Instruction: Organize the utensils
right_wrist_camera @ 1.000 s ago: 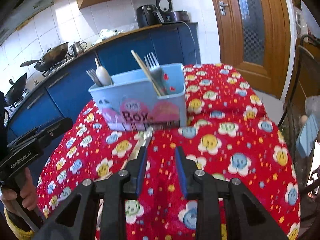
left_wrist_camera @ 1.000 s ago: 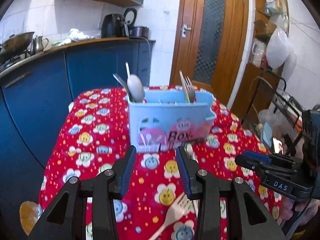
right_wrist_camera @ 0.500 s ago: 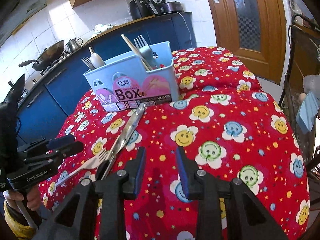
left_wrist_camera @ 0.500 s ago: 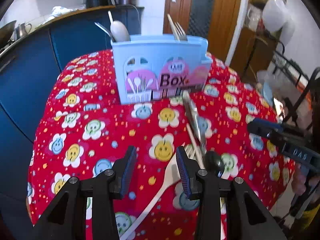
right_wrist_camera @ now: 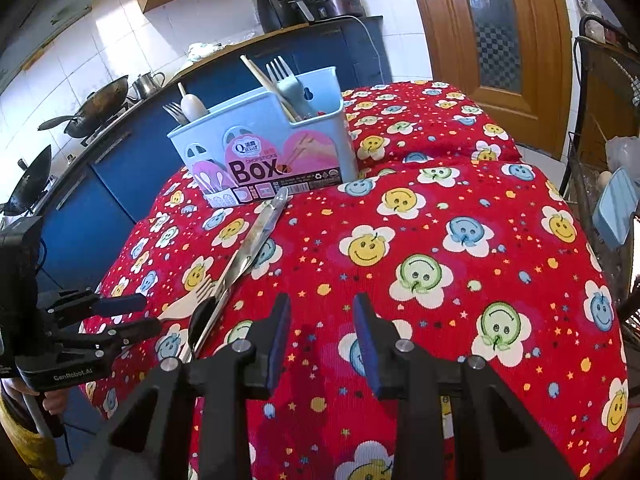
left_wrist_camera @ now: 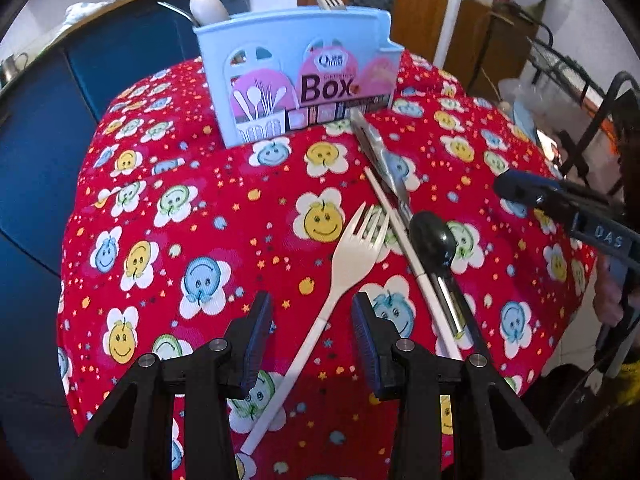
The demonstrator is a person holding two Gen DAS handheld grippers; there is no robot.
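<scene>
Where printed "Box", blue caddy (left_wrist_camera: 304,68)

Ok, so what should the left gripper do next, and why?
Probably lower the left gripper and close on the fork. Its handle lies between the open fingers, still loose on the cloth, while the box already holds other utensils.

Before you on the bench: one blue utensil box (left_wrist_camera: 296,76) holding two forks, one spoon (left_wrist_camera: 208,6) and one chopstick; lying loose, one cream plastic fork (left_wrist_camera: 352,256), one knife (left_wrist_camera: 380,156), one black spoon (left_wrist_camera: 434,238), one white chopstick (left_wrist_camera: 400,232).
</scene>
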